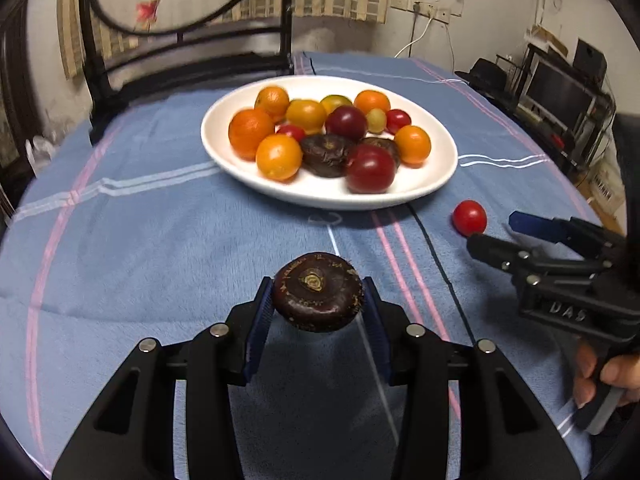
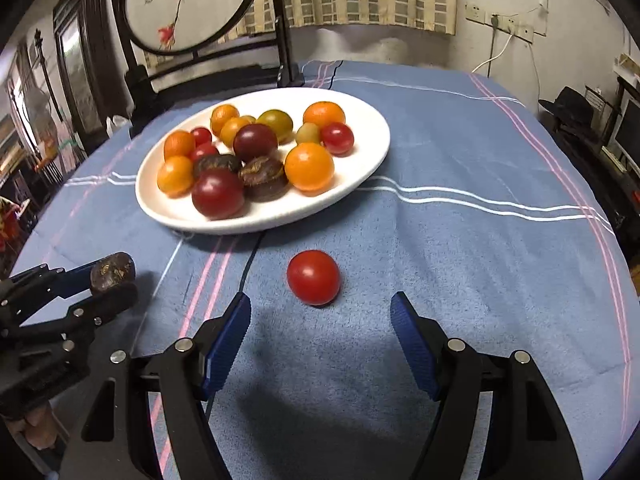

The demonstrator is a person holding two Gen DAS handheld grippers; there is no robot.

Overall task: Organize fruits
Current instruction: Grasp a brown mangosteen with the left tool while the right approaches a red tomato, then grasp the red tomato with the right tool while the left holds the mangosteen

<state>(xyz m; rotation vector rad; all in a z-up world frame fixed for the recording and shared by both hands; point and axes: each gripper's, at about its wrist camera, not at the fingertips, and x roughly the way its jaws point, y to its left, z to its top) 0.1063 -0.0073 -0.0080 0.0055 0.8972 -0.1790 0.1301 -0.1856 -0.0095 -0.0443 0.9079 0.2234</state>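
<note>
1. Gripping a dark brown water chestnut (image 1: pixel 318 292), the left tongs (image 1: pixel 318 308) press both blue pads against its sides and hold it clear of the blue striped cloth (image 1: pixel 160 240) on the tabletop.
2. The left wrist view shows the chestnut's flat top with its pale centre; the right wrist view shows the same chestnut (image 2: pixel 113 272) only from the side, at the tip of the left tongs (image 2: pixel 108 280).
3. The right tongs (image 2: pixel 320 320) stand open with nothing between the pads. A red cherry tomato (image 2: pixel 313 277) lies on the cloth just ahead of them.
4. In the left wrist view the same tomato (image 1: pixel 469 218) sits right at the tips of the right tongs (image 1: pixel 492 232), and a hand (image 1: pixel 600 380) shows on their handle.
5. The white plate (image 2: pixel 360 168) sits beyond the tomato, loaded with orange, red, dark purple and greenish fruits plus two more chestnuts.
6. The right wrist view shows the plate sharply; the left wrist view blurs it (image 1: pixel 224 152).
</note>
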